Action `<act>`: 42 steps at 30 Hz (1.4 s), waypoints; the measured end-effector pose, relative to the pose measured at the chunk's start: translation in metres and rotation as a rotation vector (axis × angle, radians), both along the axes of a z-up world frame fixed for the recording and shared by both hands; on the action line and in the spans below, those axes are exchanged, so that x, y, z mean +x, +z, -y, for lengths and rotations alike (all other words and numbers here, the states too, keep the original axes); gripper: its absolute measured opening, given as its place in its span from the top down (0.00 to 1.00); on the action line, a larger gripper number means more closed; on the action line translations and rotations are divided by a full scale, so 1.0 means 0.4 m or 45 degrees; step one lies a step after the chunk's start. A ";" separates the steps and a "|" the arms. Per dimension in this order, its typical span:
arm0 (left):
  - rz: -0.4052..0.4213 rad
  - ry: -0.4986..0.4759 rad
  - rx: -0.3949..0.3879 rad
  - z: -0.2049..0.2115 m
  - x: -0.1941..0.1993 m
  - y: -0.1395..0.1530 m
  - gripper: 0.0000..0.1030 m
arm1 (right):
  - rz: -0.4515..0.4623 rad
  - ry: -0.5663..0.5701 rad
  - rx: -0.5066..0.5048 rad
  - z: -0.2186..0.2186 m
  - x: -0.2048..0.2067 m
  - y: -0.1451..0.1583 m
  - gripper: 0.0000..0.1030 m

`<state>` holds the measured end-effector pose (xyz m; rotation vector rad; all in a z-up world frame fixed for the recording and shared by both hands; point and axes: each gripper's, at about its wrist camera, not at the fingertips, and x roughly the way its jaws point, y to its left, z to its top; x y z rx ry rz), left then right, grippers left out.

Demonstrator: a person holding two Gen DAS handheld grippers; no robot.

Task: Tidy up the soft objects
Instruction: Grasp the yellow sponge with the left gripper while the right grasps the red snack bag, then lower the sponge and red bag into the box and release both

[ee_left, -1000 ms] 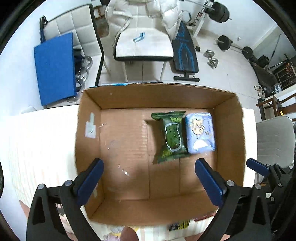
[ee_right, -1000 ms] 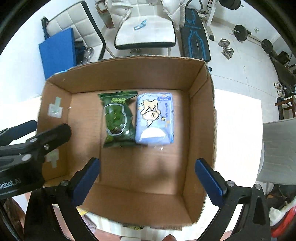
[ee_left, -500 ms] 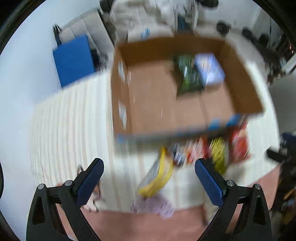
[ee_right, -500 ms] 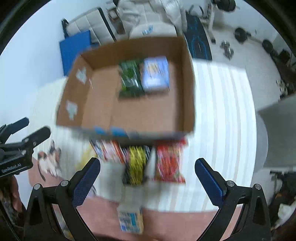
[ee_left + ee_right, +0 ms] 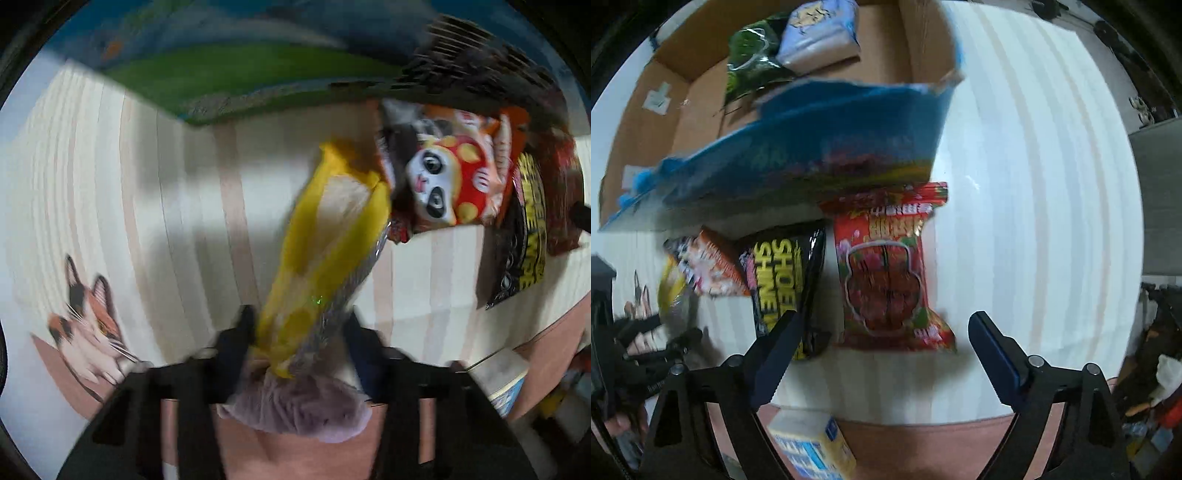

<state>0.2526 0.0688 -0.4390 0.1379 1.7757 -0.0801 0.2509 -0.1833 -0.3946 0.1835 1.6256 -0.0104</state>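
A white cloth with pale stripes [image 5: 1034, 184] covers the table. Near its left edge a cat picture [image 5: 88, 317] is printed on it, above a pink band [image 5: 942, 439] that runs along the near edge. On this band a small yellow and blue carton [image 5: 812, 443] lies. Past the right edge a grey chair seat [image 5: 1160, 199] shows.

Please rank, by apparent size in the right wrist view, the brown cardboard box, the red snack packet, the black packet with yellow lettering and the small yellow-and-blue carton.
1. Brown cardboard box, clearly largest.
2. Red snack packet.
3. Black packet with yellow lettering, though partly hidden behind the right gripper, so unsure.
4. Small yellow-and-blue carton, which looks smallest, though nearest the camera.
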 end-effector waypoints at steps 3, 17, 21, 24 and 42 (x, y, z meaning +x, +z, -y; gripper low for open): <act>-0.006 0.195 -0.099 -0.056 0.005 0.007 0.65 | -0.006 -0.030 -0.039 -0.002 0.014 -0.034 0.45; -0.058 0.447 -0.216 -0.122 -0.016 -0.045 0.66 | -0.139 -0.085 0.016 0.028 -0.049 -0.088 0.46; -0.005 0.445 -0.189 -0.092 -0.019 -0.014 0.70 | -0.114 -0.063 -0.024 0.026 -0.048 -0.091 0.48; 0.056 0.438 -0.160 -0.092 -0.056 0.042 0.71 | -0.117 -0.066 -0.014 0.016 -0.067 -0.082 0.52; 0.483 0.300 -0.451 0.003 0.099 0.577 0.71 | 0.351 0.093 0.227 -0.003 0.000 0.463 0.53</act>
